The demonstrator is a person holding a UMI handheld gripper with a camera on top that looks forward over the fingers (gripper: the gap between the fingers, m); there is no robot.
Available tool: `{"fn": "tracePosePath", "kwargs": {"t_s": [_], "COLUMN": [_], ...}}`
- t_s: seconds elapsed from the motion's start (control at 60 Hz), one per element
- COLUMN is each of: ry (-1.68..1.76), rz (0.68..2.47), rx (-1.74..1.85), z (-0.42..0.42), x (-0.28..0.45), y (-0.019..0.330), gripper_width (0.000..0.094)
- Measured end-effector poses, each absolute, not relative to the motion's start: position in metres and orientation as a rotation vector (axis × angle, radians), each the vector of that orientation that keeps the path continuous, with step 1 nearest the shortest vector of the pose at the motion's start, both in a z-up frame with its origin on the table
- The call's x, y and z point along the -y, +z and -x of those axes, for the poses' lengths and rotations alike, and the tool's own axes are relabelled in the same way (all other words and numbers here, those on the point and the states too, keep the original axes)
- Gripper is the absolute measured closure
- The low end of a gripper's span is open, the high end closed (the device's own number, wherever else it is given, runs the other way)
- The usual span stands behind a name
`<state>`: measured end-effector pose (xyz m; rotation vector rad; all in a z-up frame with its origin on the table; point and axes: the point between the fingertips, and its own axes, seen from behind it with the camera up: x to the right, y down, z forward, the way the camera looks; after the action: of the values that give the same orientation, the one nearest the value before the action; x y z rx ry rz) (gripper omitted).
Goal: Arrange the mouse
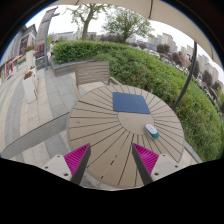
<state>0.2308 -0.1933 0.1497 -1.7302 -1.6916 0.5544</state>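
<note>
the gripper [112, 160] hovers over the near edge of a round slatted wooden table [95, 125], its fingers spread wide and holding nothing. the mouse [152, 130] lies near the table's right edge, beyond the right finger, just beside the near right corner of a blue mousepad [131, 102] lying toward the far edge.

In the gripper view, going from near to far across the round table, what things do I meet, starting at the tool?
Open tool with pink pads → computer mouse on the slatted wooden table → dark blue mouse pad → wooden chair → green hedge
</note>
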Motion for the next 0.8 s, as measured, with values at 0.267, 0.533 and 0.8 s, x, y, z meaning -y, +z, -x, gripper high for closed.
{"fn": "tracePosePath", "kwargs": {"t_s": [0.267, 0.533, 0.8], "ry": [0.491, 0.489, 0.59], "rz": [1.759, 1.784, 1.722], "rx": [1.557, 1.418, 1.352], "z": [-0.249, -0.264, -0.231], "x": [0.108, 0.018, -0.025], "y": [0.122, 0.097, 0.066], "gripper_width": [0.0085, 0.0081, 0.0083]}}
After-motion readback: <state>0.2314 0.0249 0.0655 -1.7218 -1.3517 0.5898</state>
